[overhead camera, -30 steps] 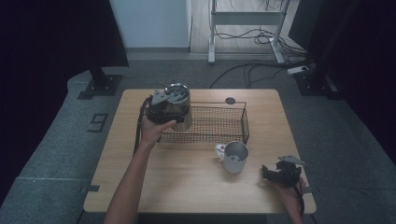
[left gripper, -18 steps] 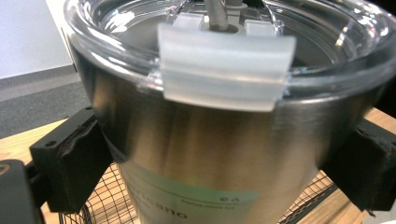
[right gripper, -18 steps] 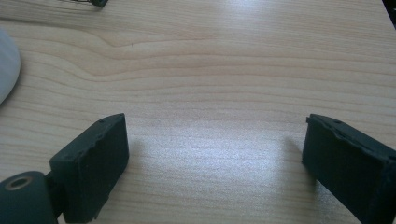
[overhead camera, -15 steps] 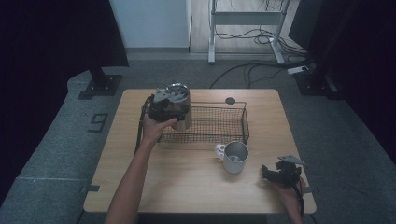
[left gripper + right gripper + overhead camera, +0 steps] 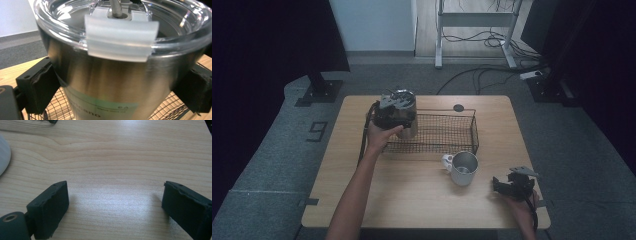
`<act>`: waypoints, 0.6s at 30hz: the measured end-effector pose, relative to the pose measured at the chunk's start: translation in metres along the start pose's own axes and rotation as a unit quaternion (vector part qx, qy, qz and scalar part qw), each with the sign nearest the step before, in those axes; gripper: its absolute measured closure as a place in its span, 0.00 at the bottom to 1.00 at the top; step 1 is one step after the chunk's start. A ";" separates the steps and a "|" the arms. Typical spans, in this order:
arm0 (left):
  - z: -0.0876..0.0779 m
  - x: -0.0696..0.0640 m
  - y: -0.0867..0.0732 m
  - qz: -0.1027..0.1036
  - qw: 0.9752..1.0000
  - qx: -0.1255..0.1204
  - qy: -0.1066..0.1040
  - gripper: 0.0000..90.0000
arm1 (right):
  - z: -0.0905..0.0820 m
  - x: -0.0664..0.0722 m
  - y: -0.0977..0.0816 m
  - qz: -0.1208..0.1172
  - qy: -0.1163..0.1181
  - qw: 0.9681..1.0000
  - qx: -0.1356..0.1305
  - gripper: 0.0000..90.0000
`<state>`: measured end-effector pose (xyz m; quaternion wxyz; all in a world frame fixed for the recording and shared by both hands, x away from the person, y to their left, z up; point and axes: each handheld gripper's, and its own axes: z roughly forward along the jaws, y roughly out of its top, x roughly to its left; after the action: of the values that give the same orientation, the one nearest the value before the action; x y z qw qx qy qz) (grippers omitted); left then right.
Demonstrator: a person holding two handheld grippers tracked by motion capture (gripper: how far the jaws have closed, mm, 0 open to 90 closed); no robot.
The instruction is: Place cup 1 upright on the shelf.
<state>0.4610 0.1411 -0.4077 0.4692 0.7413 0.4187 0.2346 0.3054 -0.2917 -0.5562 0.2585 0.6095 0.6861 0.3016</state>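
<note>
Steel tumbler (image 5: 105, 82) being gripped by the left tool (image 5: 393, 111) over the wire basket (image 5: 447, 131).
Right tool (image 5: 511, 184), jaws wide, being rested near the basket, presumably kept clear.

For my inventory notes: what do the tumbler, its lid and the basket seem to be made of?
Tumbler: probably stainless steel, with a brushed sheen and soft reflections. Lid: clear plastic, see-through, with a frosted tab. Basket: dark wire mesh, likely coated metal.

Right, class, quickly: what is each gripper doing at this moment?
Left gripper: closed on the steel tumbler, over the wire basket.
Right gripper: open, holding nothing, above the bare table.
</note>
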 end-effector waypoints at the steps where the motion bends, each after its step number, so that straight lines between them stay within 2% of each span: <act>1: 0.001 0.000 -0.001 0.000 1.000 0.001 0.000 0.05 | 0.000 0.000 0.000 0.000 0.000 1.000 0.000 0.08; 18: 0.015 0.005 -0.017 -0.007 1.000 0.019 0.009 0.05 | 0.000 0.000 0.000 0.000 0.000 1.000 0.000 0.08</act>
<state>0.4677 0.1417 -0.4299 0.4526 0.7453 0.4323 0.2297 0.3053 -0.2917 -0.5562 0.2587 0.6096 0.6859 0.3016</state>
